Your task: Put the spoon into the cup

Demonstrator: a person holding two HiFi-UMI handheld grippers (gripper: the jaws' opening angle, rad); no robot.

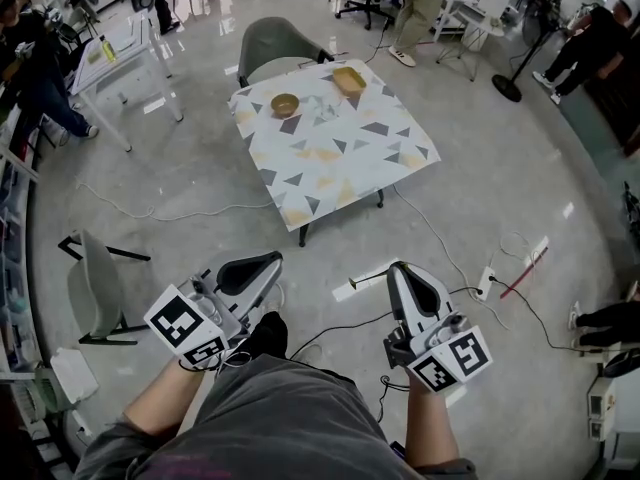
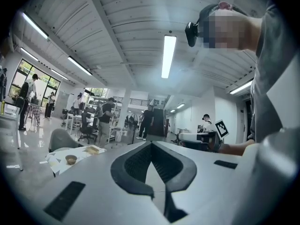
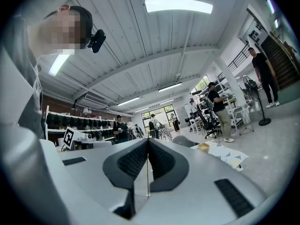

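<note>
A table under a cloth with a triangle pattern [image 1: 330, 158] stands some way ahead of me. On its far side sit a small brown cup-like bowl [image 1: 285, 104] and a shallow yellow tray [image 1: 349, 80]. I cannot make out a spoon. My left gripper [image 1: 272, 259] and right gripper [image 1: 398, 268] are held low by my body, well short of the table, both shut and empty. In the left gripper view the left gripper [image 2: 151, 143] has its jaws closed, with the bowl [image 2: 71, 159] far off. The right gripper [image 3: 148, 140] likewise shows closed jaws, and the tray [image 3: 204, 146] is distant.
A grey chair [image 1: 275, 43] stands behind the table and another grey chair [image 1: 95, 288] at my left. Cables and a power strip [image 1: 487, 283] lie on the floor to the right. A white table [image 1: 120, 53] and several people are further back.
</note>
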